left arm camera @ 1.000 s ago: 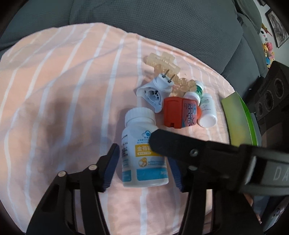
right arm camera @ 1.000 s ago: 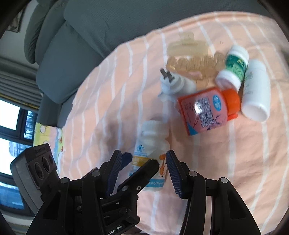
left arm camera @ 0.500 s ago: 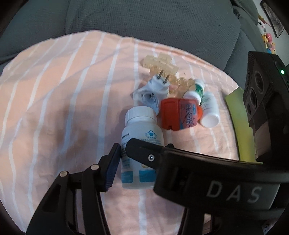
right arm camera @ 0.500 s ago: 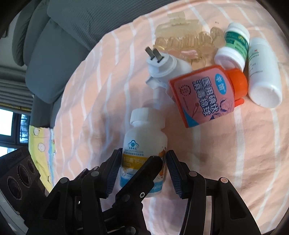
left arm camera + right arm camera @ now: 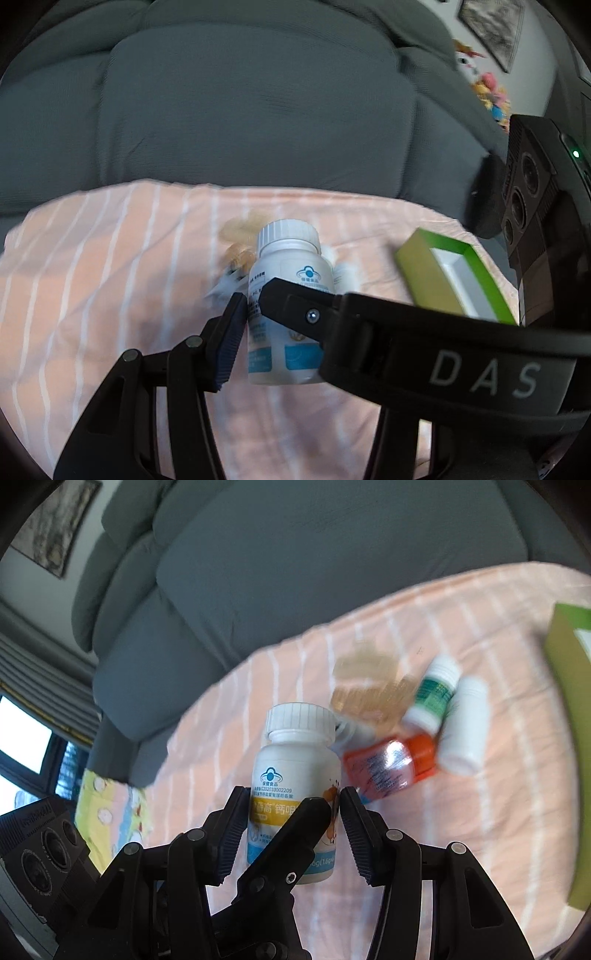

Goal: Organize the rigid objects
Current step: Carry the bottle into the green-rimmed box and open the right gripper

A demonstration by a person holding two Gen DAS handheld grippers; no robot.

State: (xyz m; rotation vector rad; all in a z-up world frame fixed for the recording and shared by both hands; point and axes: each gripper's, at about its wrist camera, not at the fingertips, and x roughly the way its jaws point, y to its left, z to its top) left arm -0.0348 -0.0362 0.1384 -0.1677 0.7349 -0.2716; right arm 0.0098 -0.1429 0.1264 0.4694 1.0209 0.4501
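Note:
A white pill bottle [image 5: 291, 280] with a ribbed cap and a blue and yellow label [image 5: 295, 771] stands upright above the striped cloth. Both grippers are shut on it. In the left wrist view my left gripper [image 5: 284, 332] has its left pad on the bottle's side, while its other finger is hidden behind the right gripper's arm [image 5: 443, 362]. My right gripper [image 5: 295, 797] clamps the bottle's lower half from both sides, and a finger of the left gripper crosses in front.
On the peach striped cloth [image 5: 498, 812] lie an orange bottle [image 5: 388, 768], a green-labelled bottle [image 5: 432, 694], a plain white bottle [image 5: 465, 727] and an amber hair clip [image 5: 369, 686]. An open green box [image 5: 454, 280] sits to the right. Grey sofa cushions [image 5: 240, 103] rise behind.
The white bottle lay flat on the cloth between the jaws; now it is lifted and upright, held by both grippers. Both views have tilted up toward the sofa back.

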